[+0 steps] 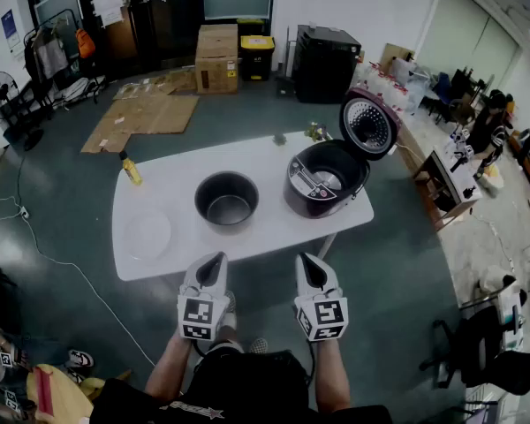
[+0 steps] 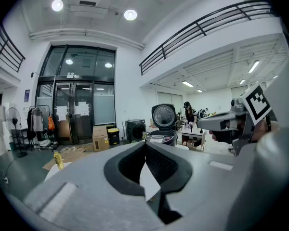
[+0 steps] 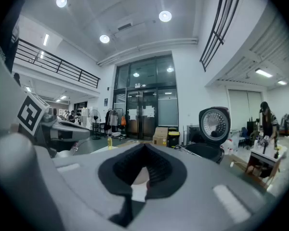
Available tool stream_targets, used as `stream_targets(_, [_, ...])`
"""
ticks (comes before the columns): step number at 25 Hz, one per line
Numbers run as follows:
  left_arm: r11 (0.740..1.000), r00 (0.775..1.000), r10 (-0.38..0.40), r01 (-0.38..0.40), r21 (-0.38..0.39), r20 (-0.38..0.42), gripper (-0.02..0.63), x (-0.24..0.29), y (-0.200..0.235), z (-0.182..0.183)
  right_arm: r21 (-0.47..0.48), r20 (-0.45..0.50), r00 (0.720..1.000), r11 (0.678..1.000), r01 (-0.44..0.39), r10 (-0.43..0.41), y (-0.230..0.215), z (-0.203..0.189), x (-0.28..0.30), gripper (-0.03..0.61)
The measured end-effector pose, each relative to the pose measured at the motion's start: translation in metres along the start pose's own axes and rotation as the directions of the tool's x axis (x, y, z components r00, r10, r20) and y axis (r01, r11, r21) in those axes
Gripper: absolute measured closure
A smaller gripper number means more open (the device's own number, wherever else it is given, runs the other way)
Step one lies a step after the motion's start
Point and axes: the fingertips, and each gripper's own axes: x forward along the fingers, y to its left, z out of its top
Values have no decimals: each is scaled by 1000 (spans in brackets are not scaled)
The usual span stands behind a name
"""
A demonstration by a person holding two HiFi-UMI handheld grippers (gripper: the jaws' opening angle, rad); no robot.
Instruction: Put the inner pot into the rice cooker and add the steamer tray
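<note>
Nearest to me, just short of the near edge of the white rectangular table (image 1: 265, 237), I hold both tools level and side by side. The left gripper (image 1: 214, 265) has its jaws pressed together on nothing, and the right gripper (image 1: 310, 265) is likewise closed and empty.

On the table, near its left end, lies a pale, round, shallow dish (image 1: 147, 234), which I take to be the steamer tray. Just right of it, around the middle, the dark round metal inner pot (image 1: 226, 199) stands upright and apart from everything. Farther right sits the dark rice cooker (image 1: 327, 177), its lid raised and its well looking empty.

As I judge it, no step is done yet: the pot must go into the cooker, then the tray on top.
</note>
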Motion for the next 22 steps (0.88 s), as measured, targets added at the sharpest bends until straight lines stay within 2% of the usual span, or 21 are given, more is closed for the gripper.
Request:
stream_targets(4, [1000, 1000, 10, -10, 1, 7, 603, 4, 10, 0, 17, 7, 1000, 1000, 11, -11, 3, 2, 10, 575])
stream_targets(9, [999, 999, 34, -34, -10, -6, 603, 15, 29, -6, 18, -31, 999, 1000, 7, -7, 4, -5, 35, 575])
stream_targets(22, [997, 993, 51, -57, -51, -106, 603, 75, 100, -35, 50, -117, 993, 999, -11, 17, 6, -27, 149, 575])
